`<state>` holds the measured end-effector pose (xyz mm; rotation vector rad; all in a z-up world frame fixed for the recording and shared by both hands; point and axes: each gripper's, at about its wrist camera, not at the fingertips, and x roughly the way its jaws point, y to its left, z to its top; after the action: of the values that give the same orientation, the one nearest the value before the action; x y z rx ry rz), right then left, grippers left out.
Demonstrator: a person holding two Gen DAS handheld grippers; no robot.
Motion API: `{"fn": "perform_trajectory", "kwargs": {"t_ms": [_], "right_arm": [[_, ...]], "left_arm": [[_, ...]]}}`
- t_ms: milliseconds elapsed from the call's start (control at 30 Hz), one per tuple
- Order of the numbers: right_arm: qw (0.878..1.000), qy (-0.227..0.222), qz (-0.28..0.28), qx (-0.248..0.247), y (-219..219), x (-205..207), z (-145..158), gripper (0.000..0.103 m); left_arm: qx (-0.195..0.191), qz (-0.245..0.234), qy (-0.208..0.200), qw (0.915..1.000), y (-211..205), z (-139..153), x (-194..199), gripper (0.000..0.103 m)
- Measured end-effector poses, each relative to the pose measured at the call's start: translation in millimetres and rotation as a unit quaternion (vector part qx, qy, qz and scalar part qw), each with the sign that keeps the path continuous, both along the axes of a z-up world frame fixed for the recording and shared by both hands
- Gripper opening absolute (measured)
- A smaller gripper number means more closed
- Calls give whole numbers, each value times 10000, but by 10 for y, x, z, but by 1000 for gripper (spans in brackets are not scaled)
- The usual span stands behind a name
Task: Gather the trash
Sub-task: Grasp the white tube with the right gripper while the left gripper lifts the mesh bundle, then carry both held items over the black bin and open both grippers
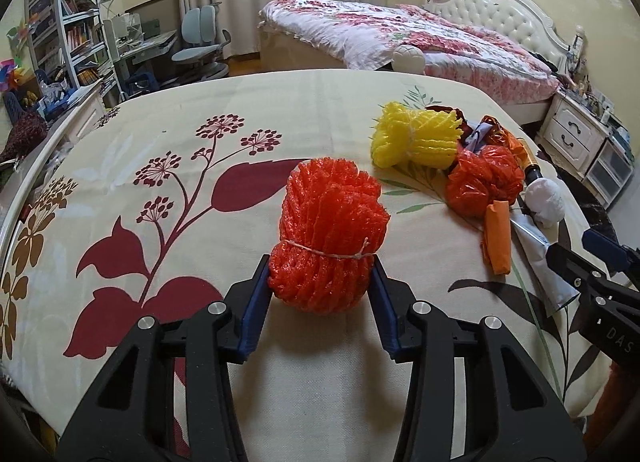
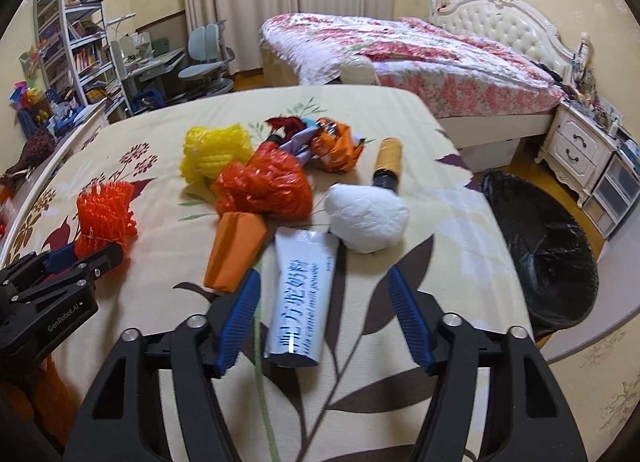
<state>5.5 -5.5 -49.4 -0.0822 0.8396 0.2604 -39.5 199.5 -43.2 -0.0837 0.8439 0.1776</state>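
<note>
Left gripper [image 1: 322, 276] clamping orange foam net [image 1: 330, 234], right gripper [image 2: 324, 294] spread over white tube [image 2: 300, 298]

The orange foam net [image 1: 330, 238] looks soft and rough, tied with thin string. The red plastic bag [image 2: 266, 192] is glossy and crumpled. The white tube [image 2: 301, 296] is smooth. The floral cloth [image 1: 192, 134] is matt.

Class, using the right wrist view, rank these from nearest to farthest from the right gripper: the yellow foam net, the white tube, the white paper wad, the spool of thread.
From the right gripper:
1. white tube, lying between the fingers.
2. white paper wad, just ahead, slightly right.
3. spool of thread, beyond the wad.
4. yellow foam net, far left of the pile; close to the spool in distance.
</note>
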Motion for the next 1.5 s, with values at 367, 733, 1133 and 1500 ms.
{"fn": "perform_trajectory", "kwargs": {"t_ms": [367,733,1133,1500], "right_arm": [[9996,203,212,61,104,-22,-125,25],[9994,-230,86,260,-138,-151,215,25],[9926,-757,-934,148,-1017,90,494,25],[9793,-843,-1838,55,-1876,424,369,25]], "left_arm": [[-92,-6,-9,10000,-1,-20,-34,45],[-249,-319,-221,9989,-267,191,-32,45],[-331,-993,-529,9931,-1001,436,303,45],[-343,-1738,-588,9824,-1898,446,861,45]]}}
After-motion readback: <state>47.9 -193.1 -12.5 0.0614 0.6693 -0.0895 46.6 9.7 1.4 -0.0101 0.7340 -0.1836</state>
